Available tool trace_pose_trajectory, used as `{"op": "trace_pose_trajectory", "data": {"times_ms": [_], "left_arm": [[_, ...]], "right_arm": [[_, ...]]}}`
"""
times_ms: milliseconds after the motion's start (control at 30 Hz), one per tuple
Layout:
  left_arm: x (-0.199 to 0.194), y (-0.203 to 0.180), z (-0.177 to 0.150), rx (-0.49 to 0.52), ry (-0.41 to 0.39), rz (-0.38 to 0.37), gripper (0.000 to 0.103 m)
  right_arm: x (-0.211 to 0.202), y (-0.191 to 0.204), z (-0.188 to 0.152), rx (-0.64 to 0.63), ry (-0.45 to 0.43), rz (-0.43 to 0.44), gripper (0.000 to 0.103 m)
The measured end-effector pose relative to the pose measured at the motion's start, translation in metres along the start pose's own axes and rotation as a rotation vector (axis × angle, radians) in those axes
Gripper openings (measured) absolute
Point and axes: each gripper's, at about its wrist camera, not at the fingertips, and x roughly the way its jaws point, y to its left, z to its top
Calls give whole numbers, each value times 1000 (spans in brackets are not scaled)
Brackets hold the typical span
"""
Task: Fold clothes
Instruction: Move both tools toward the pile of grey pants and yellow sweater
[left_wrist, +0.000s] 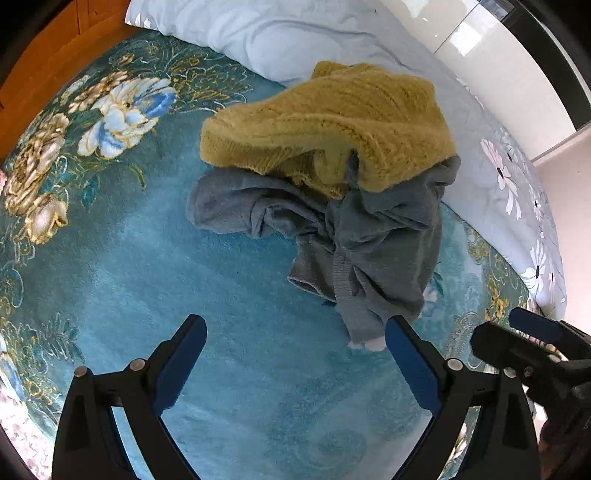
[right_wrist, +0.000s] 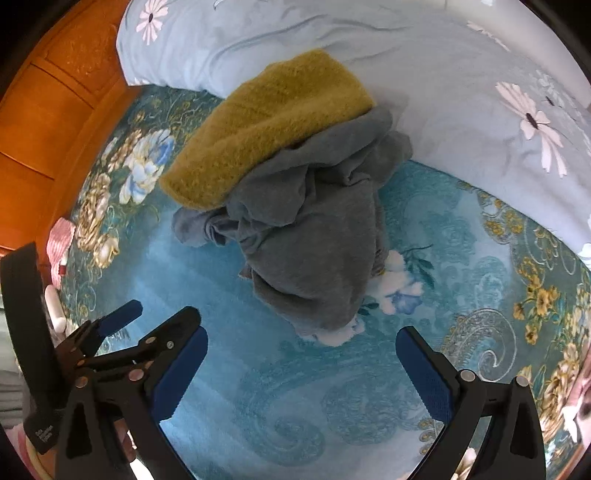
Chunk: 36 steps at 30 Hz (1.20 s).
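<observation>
A crumpled grey garment (left_wrist: 362, 236) (right_wrist: 314, 236) lies in a heap on the teal flowered blanket (left_wrist: 147, 258) (right_wrist: 258, 369). A mustard yellow knitted sweater (left_wrist: 332, 122) (right_wrist: 269, 125) rests on its far part. My left gripper (left_wrist: 295, 328) hovers open just short of the grey garment's near end, nothing between its blue pads. My right gripper (right_wrist: 301, 338) is open too, its fingers on either side of the grey garment's near tip without touching it. In the left wrist view the right gripper shows at the right edge; in the right wrist view the left gripper shows at the lower left.
A pale blue quilt with white flowers (left_wrist: 480, 147) (right_wrist: 443, 74) is bunched behind and to the right of the clothes. An orange wooden headboard (left_wrist: 44, 66) (right_wrist: 48, 110) stands at the left. A pink object (right_wrist: 61, 240) lies by the blanket's left edge.
</observation>
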Motion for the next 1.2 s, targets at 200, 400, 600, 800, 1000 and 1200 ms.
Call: {"op": "trace_pose_trajectory", "data": {"times_ms": [200, 400, 600, 800, 1000, 1200], "left_arm": [[5, -5, 0, 5, 10, 17, 97], [8, -6, 1, 15, 24, 34, 97], [11, -7, 4, 20, 28, 45, 97], [15, -8, 5, 16, 36, 43, 97], [20, -13, 4, 15, 47, 38, 97], [23, -16, 5, 7, 56, 26, 97]], "right_arm": [[9, -2, -2, 5, 19, -1, 103], [18, -4, -4, 9, 37, -2, 103], [27, -5, -6, 14, 56, -3, 103], [34, -7, -7, 19, 73, -5, 103], [36, -12, -7, 47, 96, -5, 103], [35, -17, -6, 60, 95, -8, 103]]}}
